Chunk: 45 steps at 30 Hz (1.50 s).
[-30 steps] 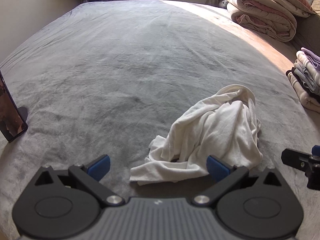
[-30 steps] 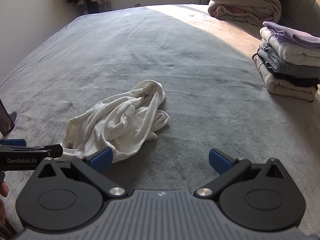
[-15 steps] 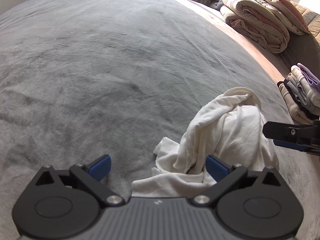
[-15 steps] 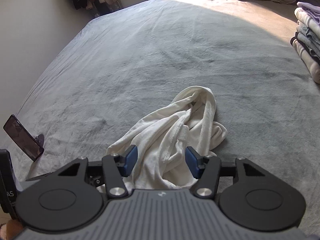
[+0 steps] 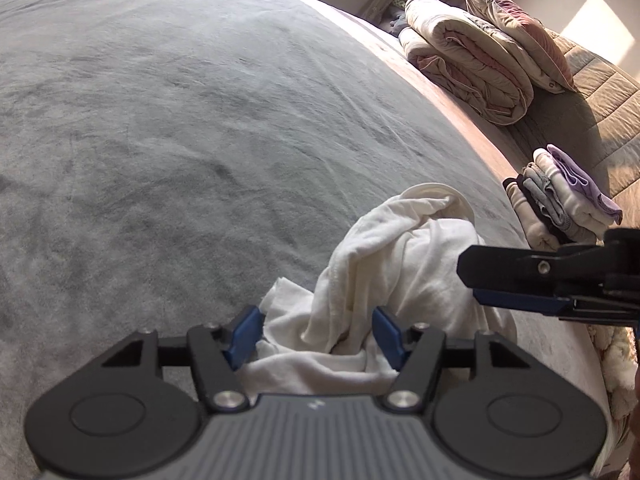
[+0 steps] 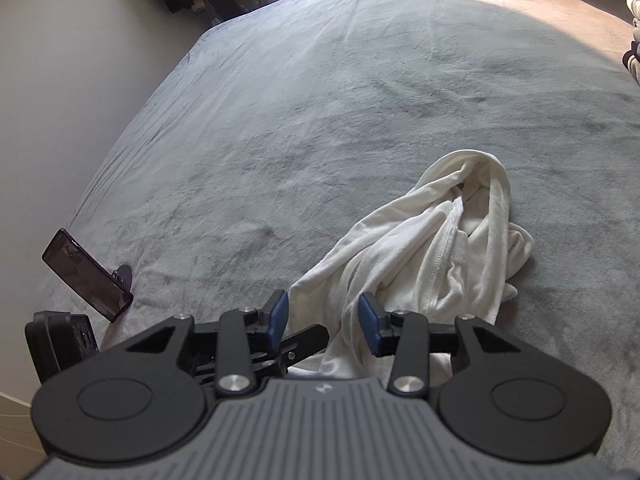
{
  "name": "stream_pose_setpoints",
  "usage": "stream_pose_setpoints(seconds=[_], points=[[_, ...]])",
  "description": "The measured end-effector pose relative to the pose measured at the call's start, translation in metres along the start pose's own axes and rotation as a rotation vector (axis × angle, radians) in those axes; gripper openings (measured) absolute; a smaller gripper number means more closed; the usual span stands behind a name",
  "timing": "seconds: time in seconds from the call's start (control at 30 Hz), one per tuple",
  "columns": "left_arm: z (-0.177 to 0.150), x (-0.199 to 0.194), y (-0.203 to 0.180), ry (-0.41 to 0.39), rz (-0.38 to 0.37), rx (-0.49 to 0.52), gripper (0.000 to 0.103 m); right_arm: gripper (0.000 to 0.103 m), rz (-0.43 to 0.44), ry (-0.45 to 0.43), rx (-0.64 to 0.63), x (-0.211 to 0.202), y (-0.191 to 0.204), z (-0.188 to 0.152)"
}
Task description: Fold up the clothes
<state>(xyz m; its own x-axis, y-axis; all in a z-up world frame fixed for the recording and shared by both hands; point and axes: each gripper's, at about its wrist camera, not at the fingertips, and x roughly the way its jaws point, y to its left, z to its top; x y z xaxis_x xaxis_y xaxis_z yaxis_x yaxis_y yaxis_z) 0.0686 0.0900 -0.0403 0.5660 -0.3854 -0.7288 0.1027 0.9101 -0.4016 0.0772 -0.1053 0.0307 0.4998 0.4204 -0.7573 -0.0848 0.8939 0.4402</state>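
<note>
Where crumpled on the grey bed cover (image 5: pixel 168 128), near the front edge: white garment (image 5: pixel 404 264), bunched in a loose heap, hem stitching showing in the right wrist view (image 6: pixel 440 256).

Left claw (image 5: pixel 318 334): partly closed, blue pads either side of a low fold of the white garment, cloth lying between them; whether actually pinched, cannot tell. Right claw (image 6: pixel 324 318): likewise partly closed around the near edge of the same heap, fabric between the pads, grip not confirmed. Right claw seen side-on in the left wrist view (image 5: pixel 520 280), reaching across above the right part of the heap.

Stack of folded clothes (image 5: pixel 560 204): right side of the bed, well apart from the heap, lilac piece uppermost. Rolled quilt (image 5: pixel 468 64) with pillow (image 5: pixel 516 28) on top: far right corner, in sunlight.

Dark phone on a stand (image 6: pixel 86 276): left edge of the bed, tilted, near the left claw's body (image 6: pixel 60 340).
</note>
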Motion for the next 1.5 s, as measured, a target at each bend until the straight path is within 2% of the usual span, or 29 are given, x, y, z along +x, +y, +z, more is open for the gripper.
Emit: stream_pose_setpoints(seconds=[0.07,0.17,0.3,0.4,0.53,0.67,0.73,0.8,0.83,0.87,0.93,1.0,1.07,1.3,1.5], points=[[-0.002,0.003,0.000,-0.001,-0.012,0.000,0.025,0.044,-0.007,0.007,0.011,-0.004,-0.002,-0.003],[-0.006,0.000,0.004,0.028,-0.091,-0.046,0.009,0.044,-0.024,0.023,0.031,-0.010,-0.007,-0.011],[-0.018,-0.005,-0.006,0.091,-0.217,-0.030,0.007,0.046,-0.033,0.041,0.068,-0.014,-0.013,-0.027],[-0.029,-0.011,-0.017,0.124,-0.284,-0.005,0.007,0.047,-0.025,0.053,0.106,-0.017,-0.020,-0.039],[-0.041,-0.019,-0.033,0.165,-0.358,0.029,0.007,0.048,-0.021,0.063,0.142,-0.016,-0.026,-0.055],[-0.052,-0.033,-0.048,0.168,-0.390,0.112,0.007,0.048,-0.026,0.059,0.183,-0.012,-0.035,-0.069],[-0.055,-0.037,-0.051,0.170,-0.383,0.137,0.008,0.047,-0.017,0.049,0.199,-0.012,-0.041,-0.074],[-0.056,-0.040,-0.052,0.174,-0.368,0.165,0.009,0.038,-0.011,0.035,0.199,-0.011,-0.045,-0.076],[-0.056,-0.041,-0.052,0.177,-0.366,0.164,0.011,0.010,-0.015,0.032,0.193,-0.011,-0.048,-0.077],[-0.056,-0.042,-0.051,0.180,-0.367,0.162,0.015,0.008,-0.025,0.028,0.189,-0.012,-0.050,-0.078],[-0.053,-0.046,-0.048,0.169,-0.367,0.151,0.039,0.007,-0.043,0.015,0.194,-0.017,-0.055,-0.079],[-0.051,-0.048,-0.047,0.152,-0.358,0.157,0.049,0.007,-0.060,0.003,0.193,-0.026,-0.060,-0.080],[-0.047,-0.045,-0.046,0.153,-0.332,0.148,0.054,0.007,-0.089,-0.004,0.185,-0.036,-0.066,-0.083],[-0.034,-0.025,-0.044,0.168,-0.269,0.046,0.055,0.007,-0.187,-0.031,0.155,-0.068,-0.084,-0.088],[-0.023,-0.016,-0.045,0.151,-0.284,-0.053,0.055,0.007,-0.276,-0.044,0.182,-0.086,-0.115,-0.094]])
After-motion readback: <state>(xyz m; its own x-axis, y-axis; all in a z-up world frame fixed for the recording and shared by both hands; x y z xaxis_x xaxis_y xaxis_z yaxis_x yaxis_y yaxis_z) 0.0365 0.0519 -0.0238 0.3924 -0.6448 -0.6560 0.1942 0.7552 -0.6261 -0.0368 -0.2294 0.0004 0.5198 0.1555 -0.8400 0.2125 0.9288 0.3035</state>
